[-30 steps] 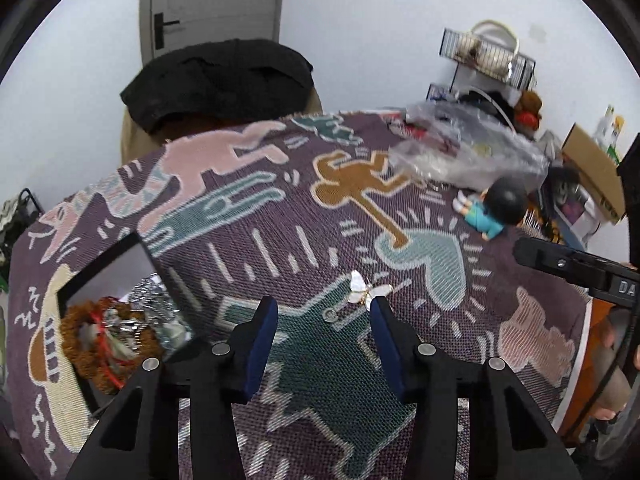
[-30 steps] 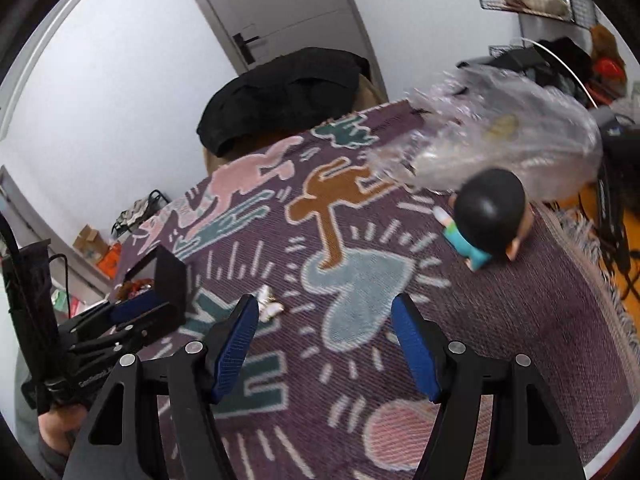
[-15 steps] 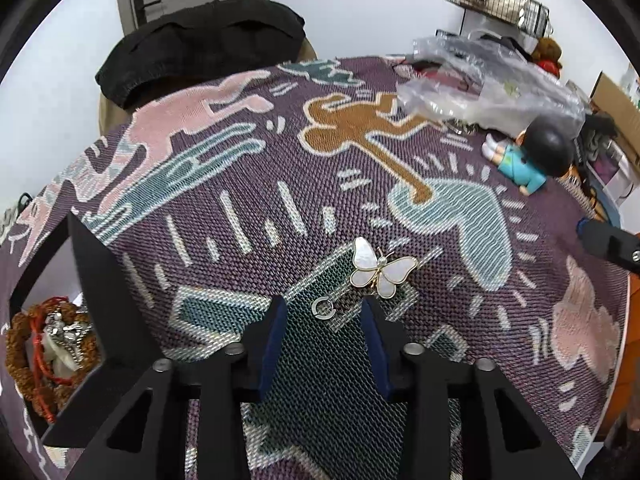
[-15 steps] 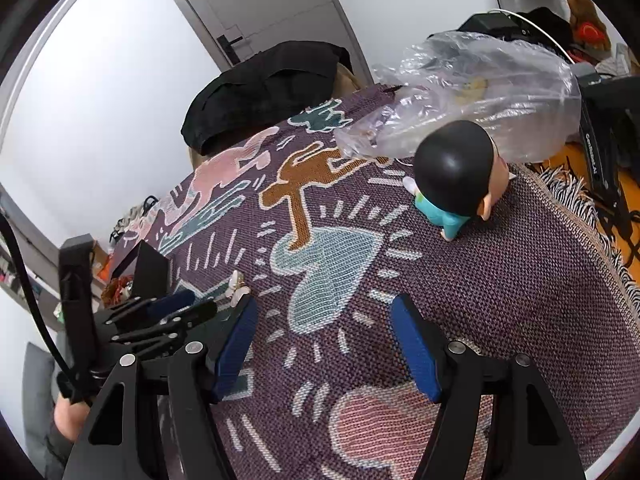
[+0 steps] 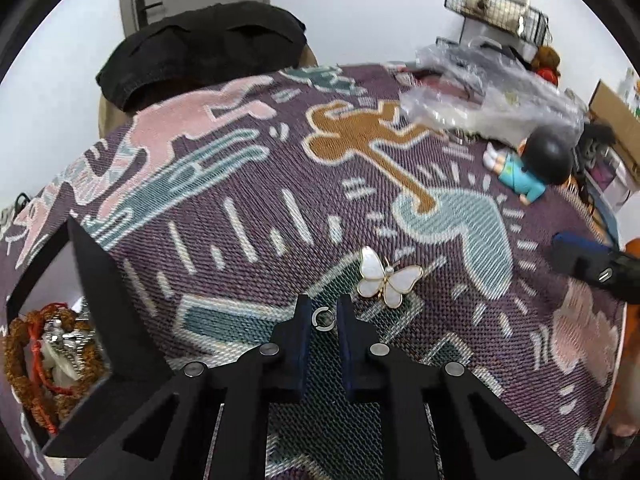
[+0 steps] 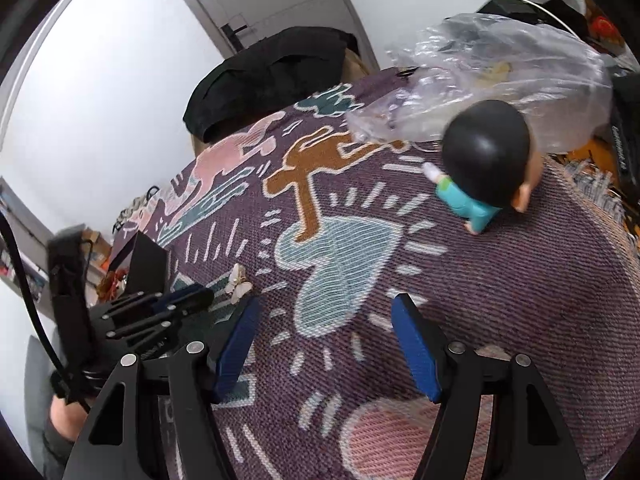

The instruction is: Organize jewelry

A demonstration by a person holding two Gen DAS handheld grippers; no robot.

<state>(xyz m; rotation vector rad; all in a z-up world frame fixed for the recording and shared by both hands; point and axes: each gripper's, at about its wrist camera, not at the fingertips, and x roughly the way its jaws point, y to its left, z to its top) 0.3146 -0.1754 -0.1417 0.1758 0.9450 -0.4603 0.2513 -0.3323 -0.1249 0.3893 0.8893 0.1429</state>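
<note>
A small silver ring (image 5: pixel 323 317) lies on the patterned cloth between the fingertips of my left gripper (image 5: pixel 324 314), whose jaws stand narrow on either side of it, almost touching. A white and gold butterfly brooch (image 5: pixel 386 276) lies just right of the ring; it also shows in the right wrist view (image 6: pixel 238 281). A black open jewelry box (image 5: pixel 60 320) at the left holds a brown bead bracelet (image 5: pixel 24 356) and silver pieces. My right gripper (image 6: pixel 324 344) is open and empty above the cloth, right of the left gripper (image 6: pixel 188 300).
A doll with a black head and teal shirt (image 5: pixel 532 168) lies at the right; it also shows in the right wrist view (image 6: pixel 484 164). A clear plastic bag (image 5: pixel 480 92) lies behind it. A chair with black clothes (image 5: pixel 200 56) stands beyond the table.
My left gripper has come down to the cloth and narrowed its jaws around the ring. My right gripper has shifted nearer the doll and stayed open.
</note>
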